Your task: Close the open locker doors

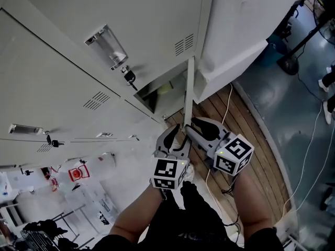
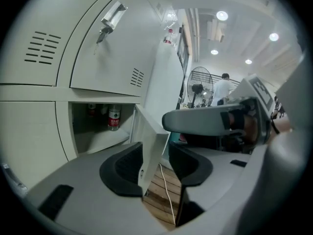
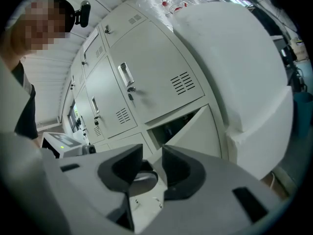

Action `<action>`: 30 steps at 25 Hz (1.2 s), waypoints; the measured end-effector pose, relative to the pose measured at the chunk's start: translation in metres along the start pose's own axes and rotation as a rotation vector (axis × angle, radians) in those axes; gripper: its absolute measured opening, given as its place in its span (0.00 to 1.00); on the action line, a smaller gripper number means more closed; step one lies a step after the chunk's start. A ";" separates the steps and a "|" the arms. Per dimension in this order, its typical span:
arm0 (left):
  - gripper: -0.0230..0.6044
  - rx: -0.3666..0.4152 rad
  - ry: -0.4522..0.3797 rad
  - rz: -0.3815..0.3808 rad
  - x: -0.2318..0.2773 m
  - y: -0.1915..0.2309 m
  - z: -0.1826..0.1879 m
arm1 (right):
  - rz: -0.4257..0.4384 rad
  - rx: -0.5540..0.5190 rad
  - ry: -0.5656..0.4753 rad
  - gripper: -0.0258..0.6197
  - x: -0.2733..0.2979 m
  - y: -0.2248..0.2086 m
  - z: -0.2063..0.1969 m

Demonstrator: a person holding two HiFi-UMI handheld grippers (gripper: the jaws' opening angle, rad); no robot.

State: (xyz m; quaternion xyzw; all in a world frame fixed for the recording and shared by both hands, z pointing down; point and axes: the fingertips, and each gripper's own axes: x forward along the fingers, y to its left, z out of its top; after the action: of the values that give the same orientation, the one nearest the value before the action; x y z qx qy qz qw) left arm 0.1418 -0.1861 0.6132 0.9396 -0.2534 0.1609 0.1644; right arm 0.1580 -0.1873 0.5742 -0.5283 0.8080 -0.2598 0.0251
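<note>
The bottom locker's grey door (image 1: 187,95) stands open, seen edge-on in the head view, with its compartment (image 1: 159,90) to its left. Bottles (image 2: 114,117) stand inside. My left gripper (image 1: 177,132) straddles the door's free edge (image 2: 150,146). Its jaws stand apart, the left pad (image 2: 128,168) close against the door and the right pad clear of it. My right gripper (image 1: 192,127) hovers just right of the door, open, with the door's outer face (image 3: 193,133) ahead of it. One of its grey fingers (image 2: 210,121) crosses the left gripper view.
Shut locker doors (image 1: 107,46) with a handle and hanging keys (image 1: 129,77) rise above the open one. Wooden floor boards (image 1: 251,145) carry a white cable (image 1: 227,106). A fan's stand (image 1: 290,61) and a person's feet (image 1: 327,95) are at the right.
</note>
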 end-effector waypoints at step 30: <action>0.27 -0.038 -0.002 0.149 -0.018 0.103 0.013 | -0.101 -0.009 0.048 0.22 0.090 -0.020 -0.011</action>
State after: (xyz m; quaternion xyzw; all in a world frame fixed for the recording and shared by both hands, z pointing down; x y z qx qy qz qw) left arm 0.0753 -0.2679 0.6179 0.9149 -0.3261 0.1668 0.1695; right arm 0.1319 -0.2670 0.6142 -0.5620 0.7819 -0.2696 -0.0096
